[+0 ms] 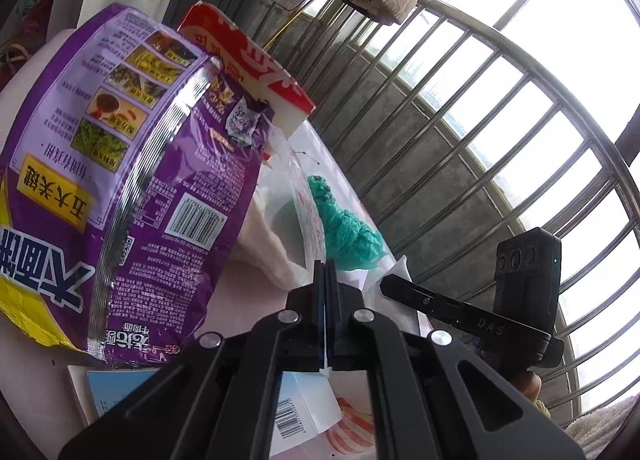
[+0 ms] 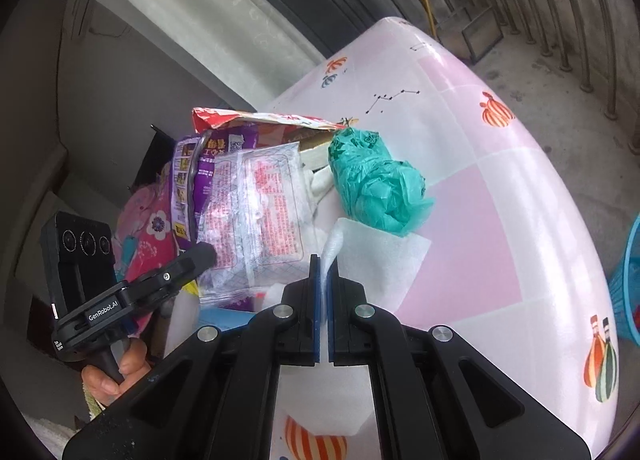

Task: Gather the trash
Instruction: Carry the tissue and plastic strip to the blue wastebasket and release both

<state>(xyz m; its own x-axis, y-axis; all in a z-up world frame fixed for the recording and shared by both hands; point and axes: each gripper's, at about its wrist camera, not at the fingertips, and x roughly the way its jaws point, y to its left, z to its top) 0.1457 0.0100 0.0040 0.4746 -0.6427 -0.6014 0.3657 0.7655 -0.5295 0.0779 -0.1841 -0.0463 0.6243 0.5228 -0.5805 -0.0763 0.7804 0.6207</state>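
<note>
Surface: table (image 2: 480,199) covered with pink-and-white cloth printed with pumpkins, occupying right of right wrist view. Room: concrete floor, metal railing (image 1: 460,107) across upper right of left wrist view.

Trash counted:
- one purple noodle wrapper (image 1: 120,179), left of frame
- one red carton (image 1: 248,59), upper centre
- one clear printed bag (image 2: 260,215), centre
- one crumpled teal bag (image 2: 376,183)
- one white sheet (image 2: 372,260)

Left gripper (image 1: 326,272): closed on clear bag edge. Right gripper (image 2: 324,272): closed on white sheet edge.

One blue basket (image 2: 628,280) at right edge.

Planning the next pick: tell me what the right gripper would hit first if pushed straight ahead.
Likely the crumpled teal plastic bag, just beyond the white foam sheet that the right gripper pinches; depth is uncertain.
</note>
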